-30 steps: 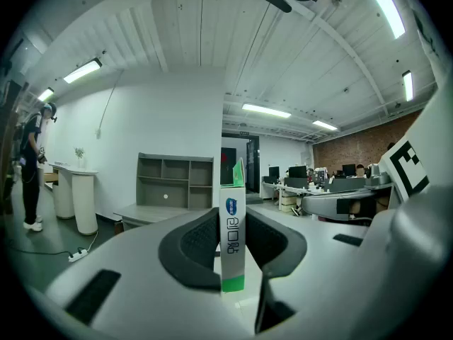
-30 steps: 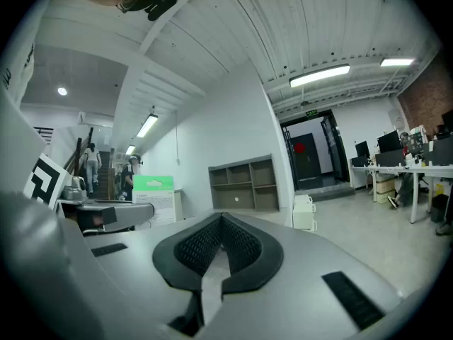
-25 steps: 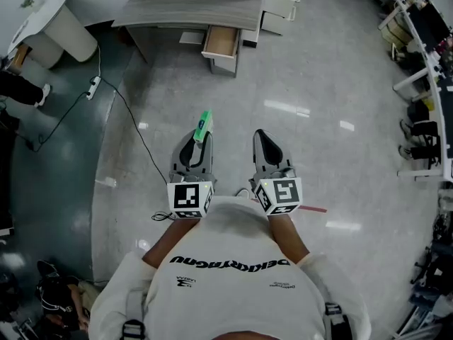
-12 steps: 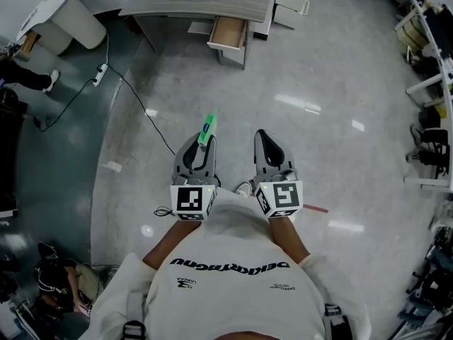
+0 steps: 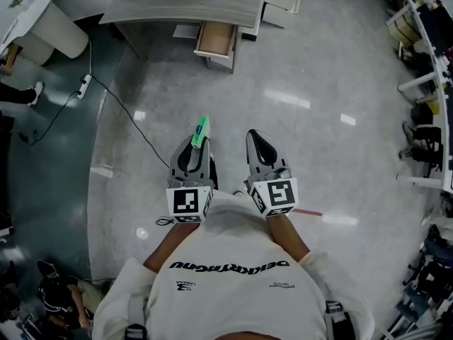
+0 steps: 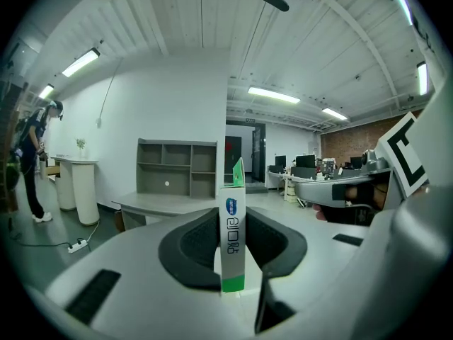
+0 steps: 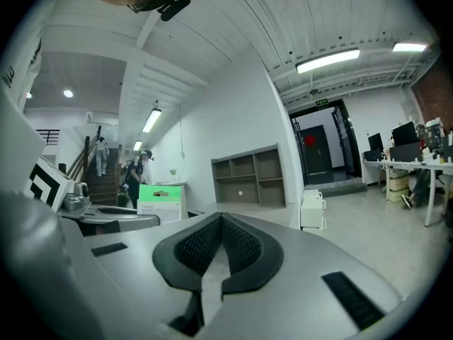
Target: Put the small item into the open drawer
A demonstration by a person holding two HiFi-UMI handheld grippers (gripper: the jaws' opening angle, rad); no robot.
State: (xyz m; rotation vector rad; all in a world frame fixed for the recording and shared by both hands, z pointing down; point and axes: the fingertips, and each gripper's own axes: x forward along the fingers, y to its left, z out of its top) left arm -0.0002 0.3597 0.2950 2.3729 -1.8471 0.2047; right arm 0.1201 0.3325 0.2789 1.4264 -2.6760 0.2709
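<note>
My left tongs (image 5: 195, 149) were clamped on the small item, a slim white carton with a green end (image 6: 231, 227). It stood upright between the ribbed pads, which pressed on its two broad faces near the lower end, so most of its length stuck out past the tips. I judged it to be light, thin card, stiff enough to keep its shape but easy to dent if squeezed hard, and smooth on its printed faces, so it might slide under a loose hold. The broad faces seemed the right place to take it (the narrow edges would give the pads little to bear on). A grip nearer the middle would have let it wag less. My right tongs (image 7: 221, 241) were closed, pads meeting at the tips with nothing between them, carried level beside the left pair. The carton was over the bare floor (image 5: 311, 69), well apart from the open drawer (image 5: 216, 40), which stood pulled out below the grey counter (image 5: 180, 7) ahead of me, its wooden inside showing no contents that I could make out from there. By my count there was one carton, one open drawer, one counter and two pairs of tongs. The carton had yet to reach the drawer.
</note>
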